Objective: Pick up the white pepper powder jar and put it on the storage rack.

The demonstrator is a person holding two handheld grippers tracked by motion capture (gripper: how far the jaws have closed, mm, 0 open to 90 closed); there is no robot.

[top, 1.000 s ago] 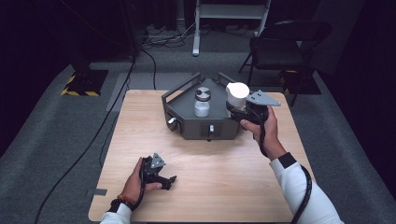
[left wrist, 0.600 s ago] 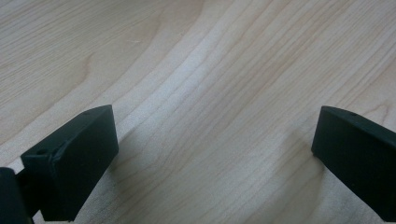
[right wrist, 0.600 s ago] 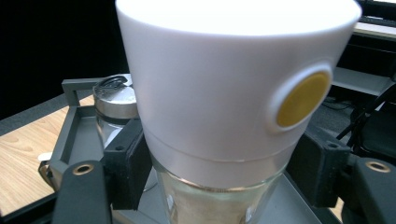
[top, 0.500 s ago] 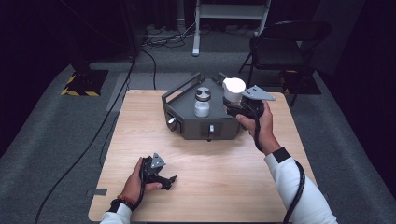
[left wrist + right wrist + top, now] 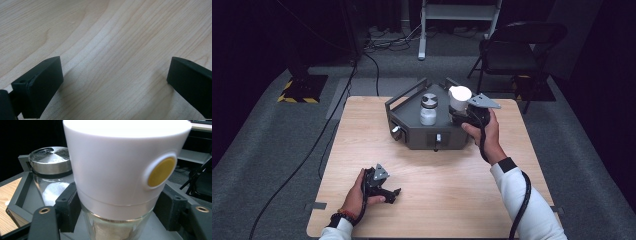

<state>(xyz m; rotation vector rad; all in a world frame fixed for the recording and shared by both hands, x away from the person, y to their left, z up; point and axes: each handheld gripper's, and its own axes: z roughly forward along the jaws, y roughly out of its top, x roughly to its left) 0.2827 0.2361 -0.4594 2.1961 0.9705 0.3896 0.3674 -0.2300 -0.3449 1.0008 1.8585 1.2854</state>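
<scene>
Pale wood table [image 5: 437, 200] under left gripper [image 5: 379, 184] at 7 o'clock, jaws wide apart on nothing. Farther off at 1 o'clock, right gripper [image 5: 117, 212] clamped on glass waist of white-capped jar [image 5: 120, 172] over grey tray [image 5: 412, 132], beside steel-lidded jar [image 5: 51, 176]. Likely slick, breakable, fairly light; best held below cap, not by it

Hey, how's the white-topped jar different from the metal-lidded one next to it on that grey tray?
The white-topped jar has a tall white cap with a yellow dot; the metal-lidded jar has a low silver lid. The first holds something tan, the second something white. The right gripper has its jaws on the first; the second stands free. Both are clear glass, upright on the grey tray.
</scene>
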